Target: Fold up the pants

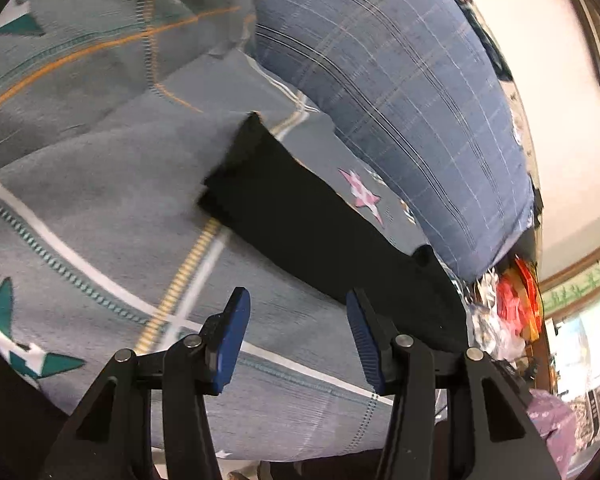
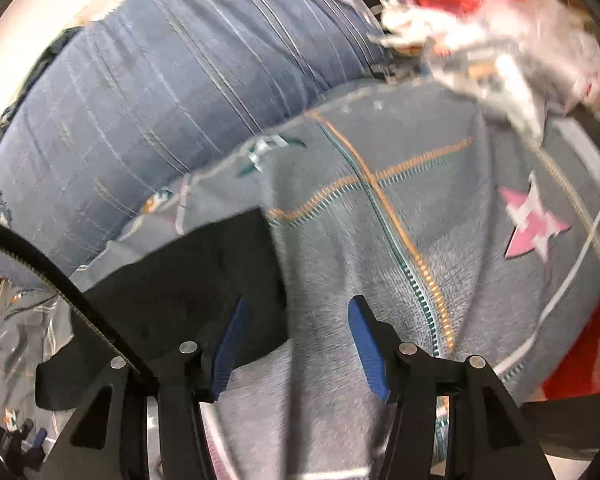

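The black pants (image 1: 300, 216) lie as a long folded strip on the grey patterned bedspread (image 1: 100, 208), running from the middle towards the lower right. My left gripper (image 1: 298, 308) hovers open just short of the strip's near edge, with only bedspread between its blue pads; its right finger (image 1: 364, 332) overlaps the cloth's edge in the picture. In the right wrist view the pants (image 2: 180, 280) fill the lower left. My right gripper (image 2: 296, 316) is open, its left finger (image 2: 228, 344) over the corner of the black cloth, which reaches a little way between the jaws without being pinched.
A blue checked pillow (image 1: 400, 100) lies along the far side of the pants and shows again as the blue checked pillow (image 2: 160, 88). Crumpled red and white plastic bags (image 1: 504, 308) sit at the bed's end. A black toothed strap (image 2: 40, 268) crosses the lower left.
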`<state>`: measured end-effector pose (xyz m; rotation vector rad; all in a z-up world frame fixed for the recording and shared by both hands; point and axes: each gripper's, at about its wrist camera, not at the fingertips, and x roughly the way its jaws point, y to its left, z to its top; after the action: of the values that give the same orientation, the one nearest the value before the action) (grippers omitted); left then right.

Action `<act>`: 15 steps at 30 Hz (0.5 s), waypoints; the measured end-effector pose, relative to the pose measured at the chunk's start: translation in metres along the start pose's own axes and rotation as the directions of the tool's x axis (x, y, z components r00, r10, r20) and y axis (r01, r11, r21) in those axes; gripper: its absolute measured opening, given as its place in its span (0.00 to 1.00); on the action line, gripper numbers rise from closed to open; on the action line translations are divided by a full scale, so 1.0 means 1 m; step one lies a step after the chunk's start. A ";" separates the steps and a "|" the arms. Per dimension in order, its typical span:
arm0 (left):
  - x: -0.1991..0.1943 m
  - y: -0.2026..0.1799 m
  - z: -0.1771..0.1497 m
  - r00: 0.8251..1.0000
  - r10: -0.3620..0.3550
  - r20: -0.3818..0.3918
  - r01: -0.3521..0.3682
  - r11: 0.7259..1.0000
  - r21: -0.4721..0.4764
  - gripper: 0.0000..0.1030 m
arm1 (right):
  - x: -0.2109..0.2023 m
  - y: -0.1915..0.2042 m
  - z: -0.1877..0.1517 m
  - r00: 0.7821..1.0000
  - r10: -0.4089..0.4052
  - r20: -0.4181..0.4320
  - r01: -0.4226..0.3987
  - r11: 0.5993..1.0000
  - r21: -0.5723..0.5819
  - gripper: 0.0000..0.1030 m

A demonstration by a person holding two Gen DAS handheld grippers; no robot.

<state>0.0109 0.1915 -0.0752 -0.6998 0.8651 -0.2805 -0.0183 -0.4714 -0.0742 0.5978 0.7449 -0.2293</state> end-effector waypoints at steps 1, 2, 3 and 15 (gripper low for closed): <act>0.000 0.002 0.000 1.000 0.016 0.001 -0.016 1.000 0.001 0.48 | -0.007 0.009 0.001 1.000 0.011 0.010 -0.011 1.000 -0.018 0.58; 0.000 0.003 0.000 0.999 0.039 0.004 -0.039 0.999 0.012 0.48 | -0.013 0.018 0.000 1.000 0.028 0.014 -0.027 0.999 -0.040 0.60; 0.000 0.002 0.000 0.999 0.051 0.010 -0.051 0.998 0.022 0.48 | -0.017 0.034 0.001 0.999 0.052 0.010 -0.052 0.996 -0.071 0.61; 0.018 0.011 0.019 1.000 0.007 0.030 -0.008 0.999 0.049 0.48 | 0.057 0.297 -0.091 0.852 0.302 -0.428 -0.472 0.797 -0.377 0.70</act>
<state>0.0366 0.1987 -0.0850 -0.6539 0.8302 -0.2832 0.0899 -0.1764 -0.0396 0.3120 0.9586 0.4582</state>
